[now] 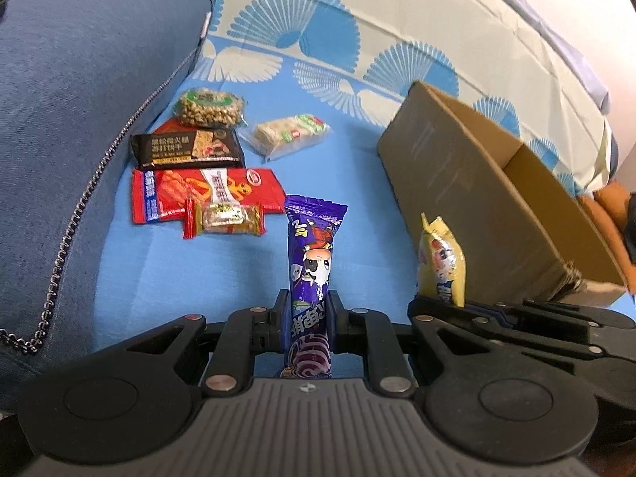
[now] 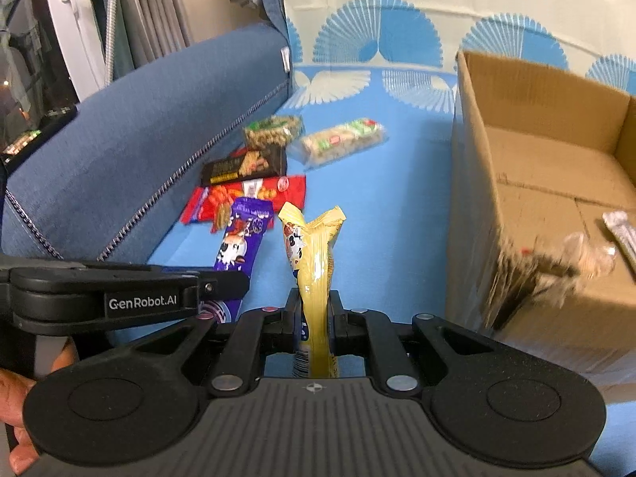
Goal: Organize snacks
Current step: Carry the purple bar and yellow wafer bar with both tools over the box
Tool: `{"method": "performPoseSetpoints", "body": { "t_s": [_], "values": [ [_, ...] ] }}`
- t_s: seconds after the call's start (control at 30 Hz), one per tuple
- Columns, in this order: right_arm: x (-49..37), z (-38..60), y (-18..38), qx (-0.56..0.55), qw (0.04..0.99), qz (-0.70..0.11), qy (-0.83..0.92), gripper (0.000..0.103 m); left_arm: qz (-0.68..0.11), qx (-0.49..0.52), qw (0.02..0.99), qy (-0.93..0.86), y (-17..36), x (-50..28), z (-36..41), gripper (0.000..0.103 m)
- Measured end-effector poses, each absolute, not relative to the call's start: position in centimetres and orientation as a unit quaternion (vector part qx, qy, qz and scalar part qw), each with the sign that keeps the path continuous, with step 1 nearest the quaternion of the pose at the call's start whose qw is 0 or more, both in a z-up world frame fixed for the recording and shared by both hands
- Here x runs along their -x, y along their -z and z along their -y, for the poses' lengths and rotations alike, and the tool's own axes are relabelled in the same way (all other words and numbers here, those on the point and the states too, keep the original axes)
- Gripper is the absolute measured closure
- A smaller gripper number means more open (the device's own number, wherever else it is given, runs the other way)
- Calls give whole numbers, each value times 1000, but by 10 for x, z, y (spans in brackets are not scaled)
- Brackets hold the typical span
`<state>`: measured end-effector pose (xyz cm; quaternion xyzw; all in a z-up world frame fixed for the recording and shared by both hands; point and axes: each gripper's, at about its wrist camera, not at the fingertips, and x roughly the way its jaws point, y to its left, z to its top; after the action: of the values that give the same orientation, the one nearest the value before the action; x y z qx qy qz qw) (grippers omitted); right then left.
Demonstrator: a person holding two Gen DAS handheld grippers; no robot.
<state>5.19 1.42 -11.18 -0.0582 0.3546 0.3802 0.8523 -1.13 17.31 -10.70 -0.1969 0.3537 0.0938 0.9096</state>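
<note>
My left gripper (image 1: 309, 320) is shut on a purple snack packet (image 1: 312, 254) with a cartoon cow, held upright above the blue sheet. My right gripper (image 2: 315, 320) is shut on a yellow snack packet (image 2: 312, 254) with the same cow, also upright. Each packet shows in the other view: the yellow packet (image 1: 441, 260) at the right, the purple packet (image 2: 240, 240) at the left. An open cardboard box (image 2: 536, 183) lies to the right of both grippers, with wrapped items (image 2: 596, 246) inside. The cardboard box (image 1: 489, 206) appears beyond the yellow packet in the left wrist view.
Loose snacks lie on the blue sheet (image 1: 349, 167): a red packet (image 1: 206, 194), a black packet (image 1: 187, 151), a nut bar (image 1: 208, 107), a clear-wrapped bar (image 1: 290, 133), a small candy (image 1: 228, 220). A blue cushion (image 1: 79, 119) bounds the left. A person's hand (image 2: 16, 417) holds the left gripper.
</note>
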Motion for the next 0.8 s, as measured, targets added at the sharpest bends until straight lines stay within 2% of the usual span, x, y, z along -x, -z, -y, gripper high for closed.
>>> {"method": "performPoseSetpoints", "body": {
  "t_s": [0.57,0.8],
  "values": [
    [-43,7,53,18,866,-268,-421,91,-286,201,932,-98,84,25,-174,84],
    [-51,24,35,-1,873,-246,-421,91,-301,209,926,-93,80,24,-171,84]
  ]
}}
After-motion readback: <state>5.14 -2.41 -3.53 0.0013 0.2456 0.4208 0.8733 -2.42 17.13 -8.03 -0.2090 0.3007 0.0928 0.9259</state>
